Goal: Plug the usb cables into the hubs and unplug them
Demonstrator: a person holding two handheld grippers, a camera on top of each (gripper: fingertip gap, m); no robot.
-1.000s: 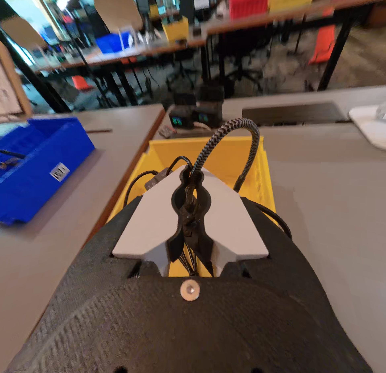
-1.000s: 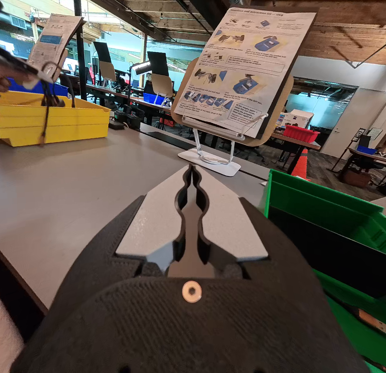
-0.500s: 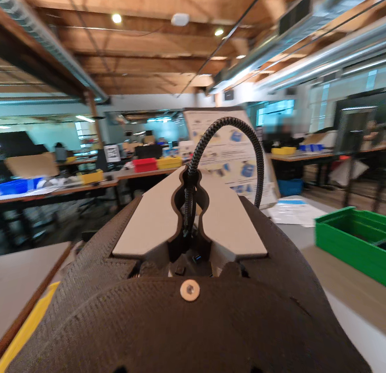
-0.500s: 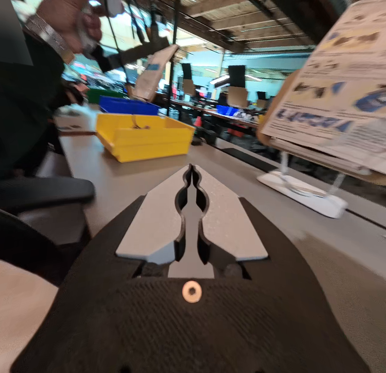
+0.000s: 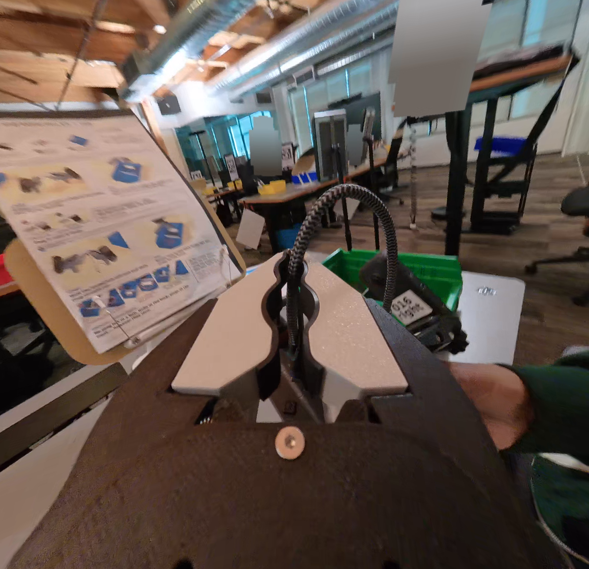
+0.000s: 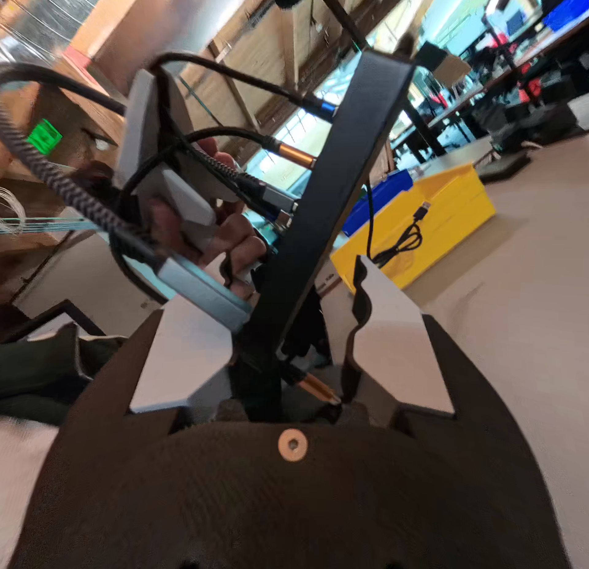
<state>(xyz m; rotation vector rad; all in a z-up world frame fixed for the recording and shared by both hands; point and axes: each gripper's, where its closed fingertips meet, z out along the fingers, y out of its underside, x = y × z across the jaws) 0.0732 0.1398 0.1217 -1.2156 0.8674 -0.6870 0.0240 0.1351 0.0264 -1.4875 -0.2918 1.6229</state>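
The left gripper (image 5: pixel 294 286) is clamped on a black-and-white braided cable (image 5: pixel 350 200), which rises from between its pale fingers, arches over and drops on the far right side towards a green plastic bin (image 5: pixel 424 267). In the right wrist view that cable carries a long black bar-shaped USB hub (image 6: pixel 331 177), hanging tilted in the air with several plugs seated along its near face: a blue-collared plug (image 6: pixel 326 107), a copper-sleeved plug (image 6: pixel 296 154) and a silver metal plug (image 6: pixel 277 200).

The right gripper (image 6: pixel 293 295) is spread wide, and the hub's lower end passes between its grey fingers; whether either finger touches it I cannot tell.

The step in hand looks like taking hold of the hub so the cables can be pulled. To do it well, the right gripper should close across the hub's flat sides, low on the body and clear of the seated plugs, so no connector is bent. A second copper plug (image 6: pixel 315 389) lies deep in the jaw throat and could get pinched.

A yellow plastic bin (image 6: pixel 446 222) with a loose thin black cable (image 6: pixel 404 241) sits beyond the right finger on the table.
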